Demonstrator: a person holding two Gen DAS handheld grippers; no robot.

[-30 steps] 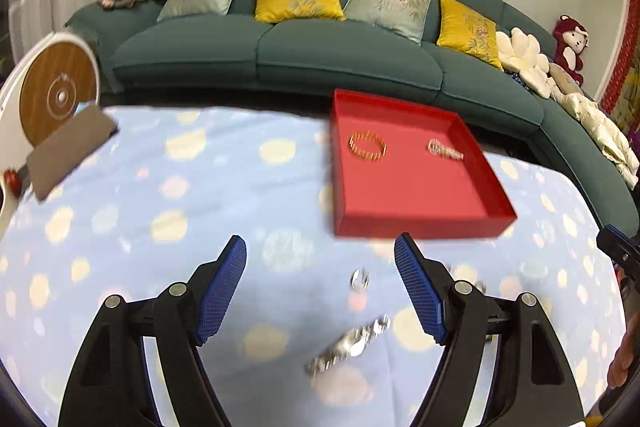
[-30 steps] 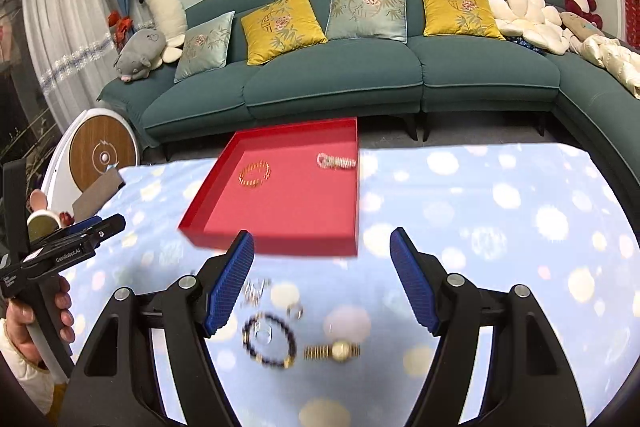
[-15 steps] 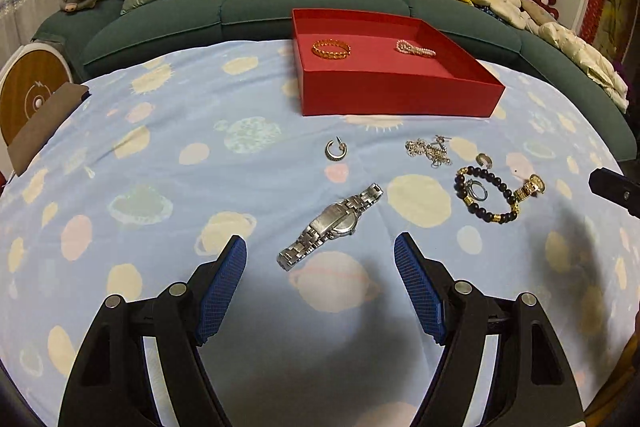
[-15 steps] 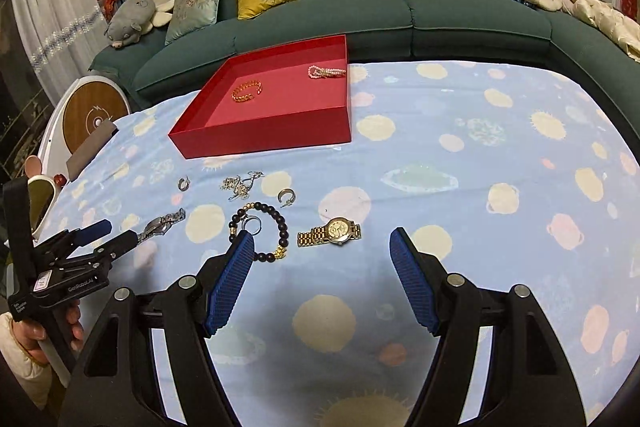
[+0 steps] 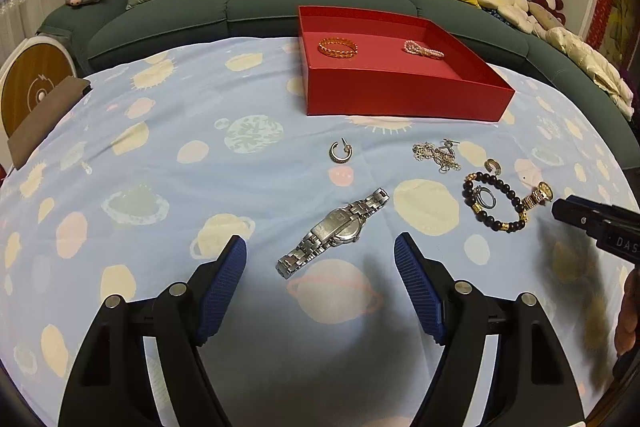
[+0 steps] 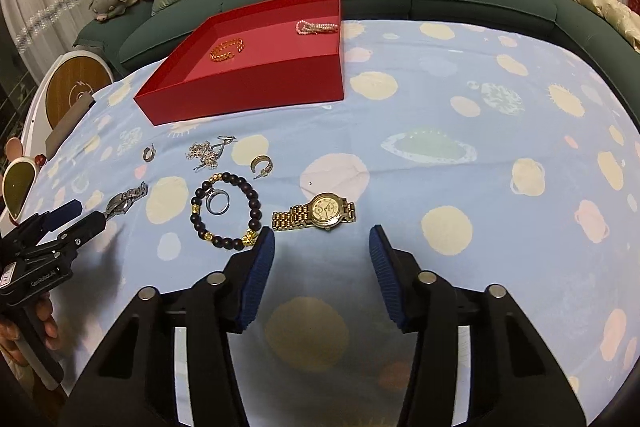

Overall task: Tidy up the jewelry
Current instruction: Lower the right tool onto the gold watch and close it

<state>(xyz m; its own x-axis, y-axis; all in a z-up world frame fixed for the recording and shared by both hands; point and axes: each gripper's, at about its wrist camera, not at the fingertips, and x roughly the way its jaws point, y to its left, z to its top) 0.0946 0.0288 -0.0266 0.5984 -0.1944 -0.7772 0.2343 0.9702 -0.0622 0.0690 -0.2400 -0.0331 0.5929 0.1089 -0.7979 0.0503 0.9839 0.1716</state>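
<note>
left gripper [image 5: 320, 259]: jaws standing wide apart, holding nothing, hovering by silver watch [image 5: 332, 231] | right gripper [image 6: 322, 247]: jaws gaping, empty, nearing gold watch [image 6: 316, 213]

Both grippers have dropped closer: left gripper [image 5: 320, 271] over silver watch [image 5: 332, 230], right gripper [image 6: 322, 261] nearing gold watch [image 6: 316, 213]

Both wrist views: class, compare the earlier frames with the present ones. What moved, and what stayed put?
Both grippers tipped downward and closed in: the left gripper toward the silver watch, the right gripper toward the gold watch. Nothing was grasped. The jewelry and red tray stayed put.
</note>
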